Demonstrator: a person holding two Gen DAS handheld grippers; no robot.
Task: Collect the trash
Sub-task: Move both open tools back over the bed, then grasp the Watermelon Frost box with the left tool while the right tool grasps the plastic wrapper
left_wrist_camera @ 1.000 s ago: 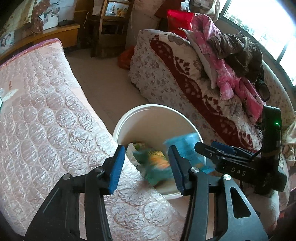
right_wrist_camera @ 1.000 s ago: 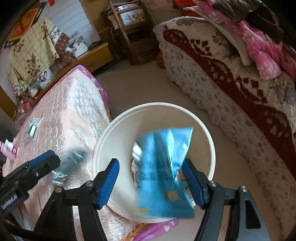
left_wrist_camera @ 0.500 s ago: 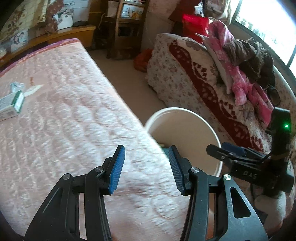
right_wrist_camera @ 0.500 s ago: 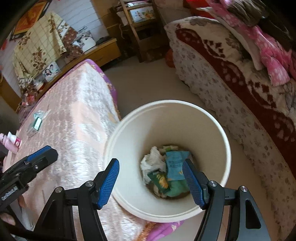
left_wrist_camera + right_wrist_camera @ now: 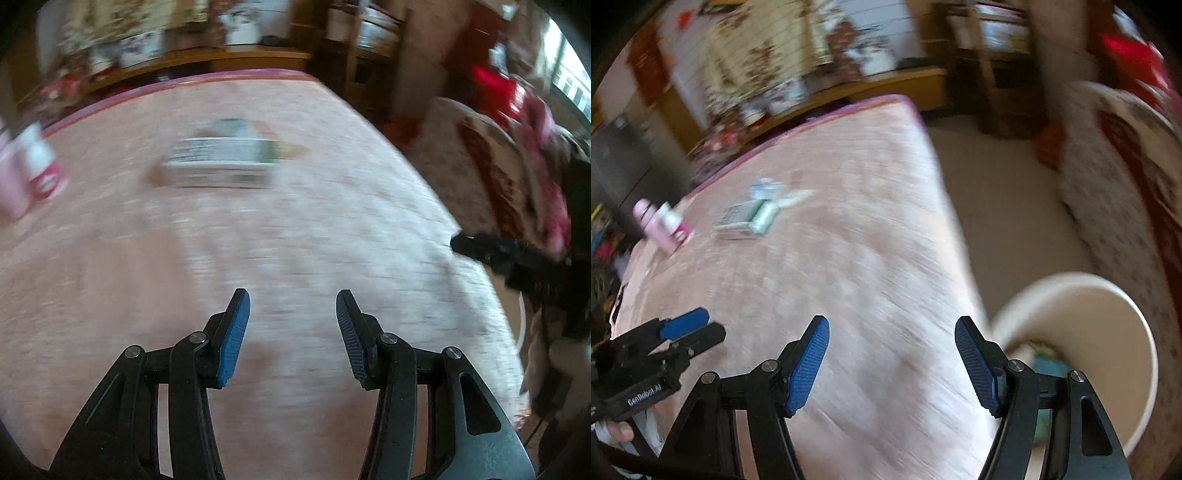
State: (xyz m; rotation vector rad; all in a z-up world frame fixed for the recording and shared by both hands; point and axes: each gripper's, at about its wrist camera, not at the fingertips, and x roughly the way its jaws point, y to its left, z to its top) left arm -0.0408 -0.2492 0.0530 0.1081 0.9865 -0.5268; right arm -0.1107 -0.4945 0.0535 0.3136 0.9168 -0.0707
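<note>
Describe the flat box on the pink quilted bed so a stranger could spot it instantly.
Start at the pink quilted bed and look toward its far end. The flat white-and-green box lies there, right of the pink bottle. It is the only flat, rectangular item; the crumpled wrapper behind it is shapeless.

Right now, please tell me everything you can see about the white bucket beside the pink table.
The white bucket is round and open-topped, with smooth, plain walls that look like plastic. It stands upright on the pale floor, right at the edge of the pink quilted table cover; whether the two touch I cannot tell. Crumpled trash, partly blue-green, lies at its bottom, half hidden behind a finger of the right hand-held gripper. Nothing grips the bucket. In the left wrist view only a sliver of its rim shows.
</note>
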